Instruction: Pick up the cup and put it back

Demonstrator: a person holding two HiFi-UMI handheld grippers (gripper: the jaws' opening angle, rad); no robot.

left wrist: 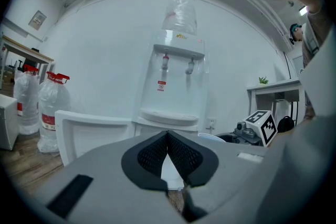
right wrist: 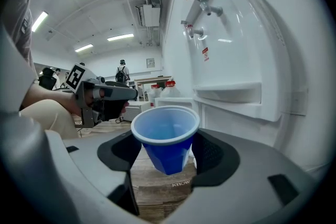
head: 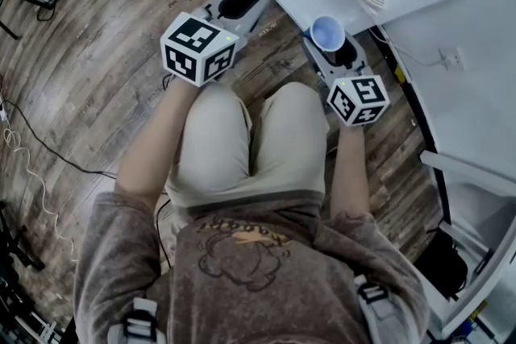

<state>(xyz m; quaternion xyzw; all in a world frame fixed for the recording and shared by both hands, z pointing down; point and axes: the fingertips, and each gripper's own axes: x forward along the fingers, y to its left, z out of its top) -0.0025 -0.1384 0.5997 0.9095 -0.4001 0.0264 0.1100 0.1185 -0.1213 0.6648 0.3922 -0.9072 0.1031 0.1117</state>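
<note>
a white water dispenser (left wrist: 176, 76) with two taps and a shallow drip ledge (right wrist: 228, 94) stands straight ahead of the person, with a clear upturned bottle (left wrist: 180, 16) on top. a white open cabinet door (left wrist: 89, 131) juts out low at its left. beyond that door, clear water jugs with red caps (left wrist: 50, 107) stand on the brown wooden plank floor (head: 97, 52). black cables (head: 32, 133) trail over the floor at the person's left. the person's knees in beige trousers (head: 242, 133) lie between the two arms.

the right gripper (right wrist: 169, 157) is clamped on a blue plastic cup with a white rim (right wrist: 165, 139). its black pads (right wrist: 212, 152) press the cup's sides from left and right, below the rim. the cup hangs in the air above the floor, near the dispenser's front, with the drip ledge to its right and a little higher in the right gripper view. it is upright, long axis near vertical, open mouth up and narrow base toward the floor. the inside looks empty.

the left gripper (left wrist: 168, 136) is level with it, well apart to the left. its jaw tips are together with nothing between them.
</note>
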